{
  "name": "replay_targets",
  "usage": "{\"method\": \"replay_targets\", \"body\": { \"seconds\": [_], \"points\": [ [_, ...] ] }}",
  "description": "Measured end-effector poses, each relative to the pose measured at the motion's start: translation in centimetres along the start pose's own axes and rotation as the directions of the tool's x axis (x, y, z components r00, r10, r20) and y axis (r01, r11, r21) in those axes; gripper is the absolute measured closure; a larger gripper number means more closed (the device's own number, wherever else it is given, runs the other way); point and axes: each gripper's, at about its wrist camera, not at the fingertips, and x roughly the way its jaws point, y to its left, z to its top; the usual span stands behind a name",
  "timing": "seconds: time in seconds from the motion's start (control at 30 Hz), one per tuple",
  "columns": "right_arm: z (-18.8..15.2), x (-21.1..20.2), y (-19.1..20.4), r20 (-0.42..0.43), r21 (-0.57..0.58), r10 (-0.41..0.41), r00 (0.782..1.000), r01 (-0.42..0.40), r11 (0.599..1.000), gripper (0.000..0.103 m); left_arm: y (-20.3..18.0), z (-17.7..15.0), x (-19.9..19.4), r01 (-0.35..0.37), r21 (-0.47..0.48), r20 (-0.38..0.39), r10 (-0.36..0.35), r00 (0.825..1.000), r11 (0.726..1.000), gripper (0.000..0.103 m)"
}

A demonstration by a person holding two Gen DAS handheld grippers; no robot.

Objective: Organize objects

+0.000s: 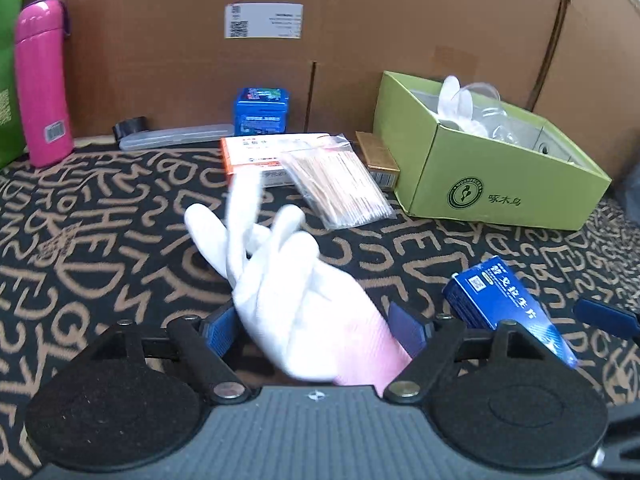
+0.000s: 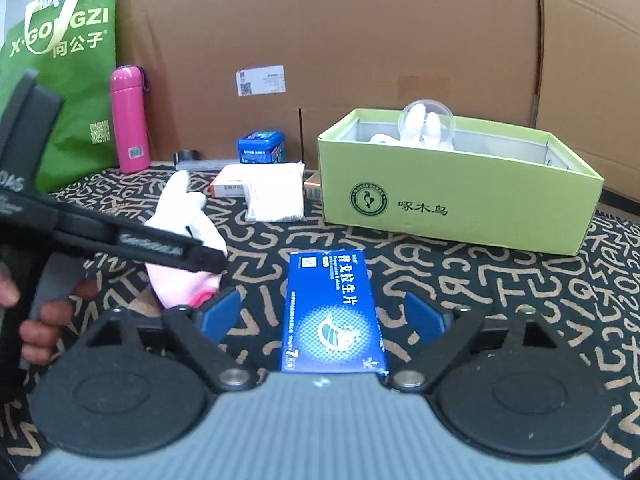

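A white glove with a pink cuff [image 1: 280, 280] lies loosely between the jaws of my left gripper [image 1: 312, 328], which stands open over the patterned cloth; the glove is blurred. In the right wrist view the same glove [image 2: 180, 216] shows behind the left gripper's finger [image 2: 160, 246]. My right gripper [image 2: 322, 314] is open, with a blue medicine box [image 2: 332, 312] lying flat between its pads and a gap on each side. That blue box [image 1: 508, 304] sits to the right in the left wrist view. An open green carton [image 2: 460, 196] behind holds white gloves and a clear dome.
A bag of thin sticks [image 1: 340, 184], an orange-white box [image 1: 260, 152], a small gold box [image 1: 378, 156], a blue tin [image 1: 262, 110] and a clear case [image 1: 176, 136] lie near the cardboard wall [image 1: 360, 20]. A pink bottle [image 1: 42, 80] and green bag [image 2: 72, 80] stand left.
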Motion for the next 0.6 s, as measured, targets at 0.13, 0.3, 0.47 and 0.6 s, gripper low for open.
{"method": "replay_targets", "body": {
  "seconds": [0.13, 0.3, 0.47, 0.6],
  "points": [
    [-0.2, 0.6, -0.3, -0.025, 0.008, -0.006, 1.000, 0.006, 1.000, 0.013, -1.5, 0.0, 0.8, -0.009, 0.097, 0.005, 0.008, 1.000, 0.995, 0.025],
    [-0.8, 1.2, -1.0, -0.069, 0.035, 0.013, 0.998, -0.011, 0.999, 0.047, -2.8, -0.9, -0.1, 0.065, 0.206, 0.018, -0.070, 0.997, 0.976, 0.077],
    [-1.4, 0.3, -0.8, -0.095, -0.005, 0.030, 0.995, -0.031, 1.000, 0.047, -2.6, -2.4, -2.1, 0.185, 0.248, -0.034, -0.182, 0.983, 0.951, 0.090],
    [-1.5, -0.4, -0.8, -0.105, -0.006, 0.040, 0.994, -0.041, 0.999, 0.045, -1.3, -3.3, -3.3, 0.195, 0.191, -0.033, -0.193, 0.981, 0.962, 0.084]
  ]
}}
